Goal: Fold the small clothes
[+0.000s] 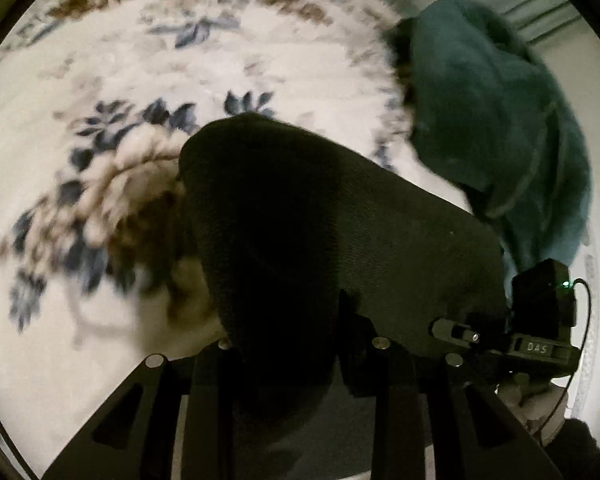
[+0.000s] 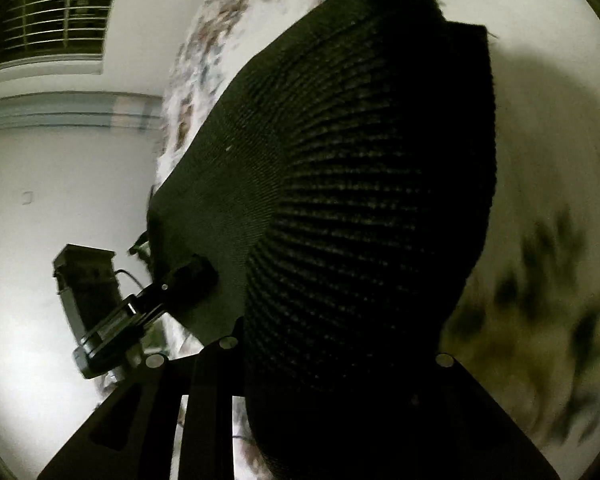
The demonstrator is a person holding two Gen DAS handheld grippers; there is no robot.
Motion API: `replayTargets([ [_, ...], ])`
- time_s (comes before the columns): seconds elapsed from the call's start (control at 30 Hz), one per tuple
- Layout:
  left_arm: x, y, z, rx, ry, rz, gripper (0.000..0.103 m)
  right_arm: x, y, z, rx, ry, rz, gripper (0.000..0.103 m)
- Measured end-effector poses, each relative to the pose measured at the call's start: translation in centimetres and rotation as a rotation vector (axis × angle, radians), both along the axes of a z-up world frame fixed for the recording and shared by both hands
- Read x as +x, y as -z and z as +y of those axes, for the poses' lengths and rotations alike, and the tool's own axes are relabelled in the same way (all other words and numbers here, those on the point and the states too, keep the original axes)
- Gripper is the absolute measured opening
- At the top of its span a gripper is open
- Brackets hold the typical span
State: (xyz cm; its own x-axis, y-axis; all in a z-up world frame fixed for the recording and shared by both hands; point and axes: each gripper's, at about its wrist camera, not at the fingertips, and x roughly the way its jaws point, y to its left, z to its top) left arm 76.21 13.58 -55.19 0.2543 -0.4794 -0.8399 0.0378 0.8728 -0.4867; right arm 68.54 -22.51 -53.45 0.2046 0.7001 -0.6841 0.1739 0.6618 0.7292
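A black knit garment hangs stretched between both grippers above a floral bedspread. My left gripper is shut on one end of it; the cloth covers the fingertips. My right gripper is shut on the other end, whose ribbed band fills the right wrist view. The right gripper shows at the lower right of the left wrist view, and the left gripper shows at the left of the right wrist view, each pinching the cloth.
A teal fleece garment lies in a heap at the bed's right edge. White walls, a window with blinds and a dark piece of furniture lie beyond the bed.
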Motion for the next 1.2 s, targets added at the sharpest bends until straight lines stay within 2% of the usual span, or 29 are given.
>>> replayTargets([
  [0.07, 1.6, 2.7, 0.3, 0.011, -0.003, 0.068, 0.033, 1.8, 1.0, -0.6, -0.042, 0.001, 0.018, 0.026],
  [0.13, 2.0, 4.4, 1.0, -0.011, -0.029, 0.108, 0.048, 3.4, 1.7, -2.3, -0.077, -0.024, 0.053, 0.026],
  [0.17, 2.0, 4.8, 1.3, -0.033, -0.036, 0.121, 0.048, 3.4, 1.7, -2.0, -0.101, -0.031, 0.064, 0.03],
  [0.2, 1.8, 4.8, 1.5, -0.049, -0.038, 0.122, 0.049, 3.5, 1.4, -2.4, -0.137, -0.035, 0.072, 0.041],
  [0.27, 1.2, 4.5, 1.6, -0.048, -0.04, 0.125, 0.053, 2.8, 0.5, -2.9, -0.222, -0.048, 0.058, 0.05],
  [0.3, 1.1, 4.3, 1.7, -0.043, -0.046, 0.133, 0.058, 2.2, -0.2, -3.3, -0.298, -0.064, 0.042, 0.057],
  [0.37, 0.5, 3.7, 1.9, -0.007, -0.061, 0.133, 0.068, 1.3, -0.4, -4.4, -0.422, -0.097, 0.018, 0.058],
  [0.43, -0.4, 2.8, 1.7, 0.05, -0.067, 0.1, 0.091, -1.1, -0.1, -5.8, -0.507, -0.134, 0.013, 0.067],
  [0.47, -0.9, 2.3, 1.4, 0.087, -0.075, 0.082, 0.094, -2.2, -0.2, -6.0, -0.54, -0.139, 0.006, 0.074],
  [0.5, -1.7, 1.8, 1.2, 0.118, -0.083, 0.061, 0.097, -3.0, -0.2, -6.4, -0.57, -0.139, -0.003, 0.076],
  [0.53, -2.3, 1.6, 1.1, 0.142, -0.088, 0.049, 0.098, -3.8, -0.3, -6.7, -0.596, -0.139, -0.006, 0.077],
  [0.7, -5.9, -0.3, -1.3, 0.377, -0.084, -0.069, 0.102, -6.7, -2.6, -4.0, -0.847, -0.1, -0.046, 0.103],
  [0.77, -7.5, -0.8, -2.6, 0.427, -0.061, -0.094, 0.103, -8.0, -3.7, -3.4, -0.926, -0.078, -0.084, 0.103],
  [0.87, -9.4, -1.2, -4.1, 0.449, -0.045, -0.085, 0.103, -9.9, -5.7, -2.2, -1.006, -0.039, -0.134, 0.103],
  [0.97, -11.3, -2.9, -5.2, 0.457, -0.051, -0.095, 0.103, -12.1, -8.3, -1.8, -1.036, -0.002, -0.165, 0.103],
  [1.1, -14.1, -7.1, -6.2, 0.499, -0.094, -0.15, 0.103, -13.9, -12.7, 0.9, -1.056, 0.035, -0.202, 0.103],
  [1.2, -16.7, -10.9, -6.3, 0.499, -0.131, -0.186, 0.103, -16.1, -16.3, 2.1, -1.062, 0.056, -0.235, 0.103],
])
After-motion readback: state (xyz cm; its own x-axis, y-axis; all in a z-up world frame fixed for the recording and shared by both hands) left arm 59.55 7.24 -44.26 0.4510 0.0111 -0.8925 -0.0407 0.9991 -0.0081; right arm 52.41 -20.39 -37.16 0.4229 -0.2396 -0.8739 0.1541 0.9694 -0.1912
